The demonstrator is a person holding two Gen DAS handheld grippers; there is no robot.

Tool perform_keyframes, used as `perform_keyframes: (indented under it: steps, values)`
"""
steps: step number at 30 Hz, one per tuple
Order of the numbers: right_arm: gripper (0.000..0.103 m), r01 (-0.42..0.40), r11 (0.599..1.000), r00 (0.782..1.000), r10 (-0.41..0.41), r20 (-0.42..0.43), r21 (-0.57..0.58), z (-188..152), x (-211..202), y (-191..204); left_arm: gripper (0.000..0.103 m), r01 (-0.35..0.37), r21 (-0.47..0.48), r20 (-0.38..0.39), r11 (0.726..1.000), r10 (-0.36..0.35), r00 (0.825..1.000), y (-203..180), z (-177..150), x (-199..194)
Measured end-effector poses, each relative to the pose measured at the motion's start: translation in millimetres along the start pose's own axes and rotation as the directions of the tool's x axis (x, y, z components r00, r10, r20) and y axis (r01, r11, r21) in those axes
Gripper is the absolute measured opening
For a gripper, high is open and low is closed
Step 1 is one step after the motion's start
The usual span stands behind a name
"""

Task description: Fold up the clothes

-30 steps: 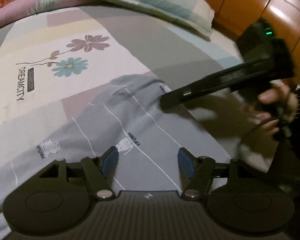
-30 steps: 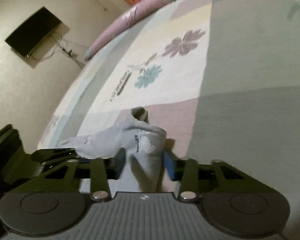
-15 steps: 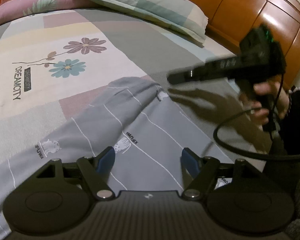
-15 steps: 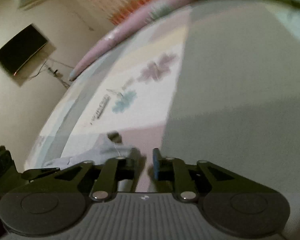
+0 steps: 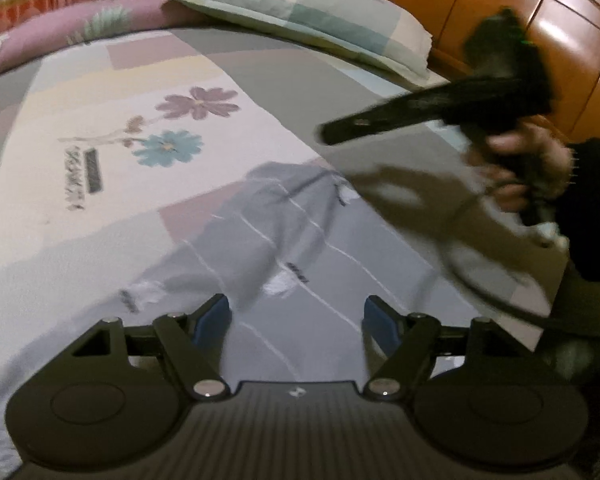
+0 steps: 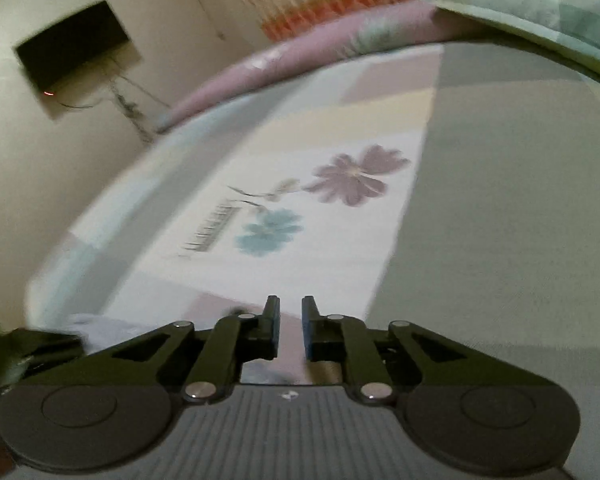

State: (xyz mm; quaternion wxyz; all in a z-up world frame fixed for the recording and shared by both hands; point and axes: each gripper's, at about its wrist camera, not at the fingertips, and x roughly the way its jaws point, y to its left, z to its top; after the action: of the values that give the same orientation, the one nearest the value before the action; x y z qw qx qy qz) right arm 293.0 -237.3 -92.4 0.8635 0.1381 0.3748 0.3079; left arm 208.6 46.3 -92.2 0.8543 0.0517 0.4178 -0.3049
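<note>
1. Grey fabric marks the garment (image 5: 284, 240), a piece with thin white lines and small printed figures, lying spread and rumpled on the bed sheet (image 5: 100, 92) directly below and ahead of the left gripper (image 5: 296, 316).
2. Blue-padded jaws of the left gripper stand wide apart above the cloth, with nothing pinched between them.
3. Held in a person's hand (image 5: 528, 168), the right gripper (image 5: 332, 134) hangs in the air to the right of the garment, above the bed and clear of the cloth; it is blurred in the left wrist view, and its shadow falls across the sheet beneath it.
4. Seen from its own camera, the right gripper (image 6: 291, 312) has a narrow gap between its fingertips; the jaws have just been closing, and nothing is caught between them.
5. Patchwork blocks of grey, pink and cream cover the sheet, with a purple flower (image 6: 356, 176) and a blue flower (image 6: 270, 232) printed beside a line of lettering.
6. At the head of the bed lies a checked pillow (image 5: 300, 12), in front of a wooden headboard (image 5: 540, 20).
7. On the wall beyond the bed's far edge hangs a dark screen (image 6: 72, 44).
</note>
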Motion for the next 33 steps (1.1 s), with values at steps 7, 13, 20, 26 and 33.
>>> perform_keyframes:
  steps: [7,13,20,26,33]
  values:
    - [0.018,-0.05,0.993,0.995,0.04,-0.092,-0.106,-19.3,22.4,48.5,0.075,-0.085,-0.067,-0.02,0.994,0.083,0.996,13.6,1.5,-6.2]
    - [0.005,0.106,0.992,0.991,-0.111,-0.077,-0.067,-20.1,45.3,26.8,0.076,-0.177,-0.118,-0.06,0.977,0.171,0.984,23.9,-15.9,-14.2]
    - [0.028,0.07,0.993,0.993,-0.078,-0.083,-0.095,-30.2,-3.0,59.7,0.076,-0.14,-0.089,-0.034,0.986,0.138,0.99,20.6,7.3,-18.7]
    - [0.041,0.056,0.989,0.982,-0.079,-0.171,-0.135,-74.0,2.9,82.2,0.076,-0.019,-0.04,-0.002,0.999,0.018,1.0,3.4,43.5,10.1]
    - [0.043,0.077,0.991,0.987,-0.091,-0.131,-0.106,-84.7,-3.6,81.7,0.074,0.036,-0.093,-0.056,0.995,-0.041,0.998,4.8,68.3,81.7]
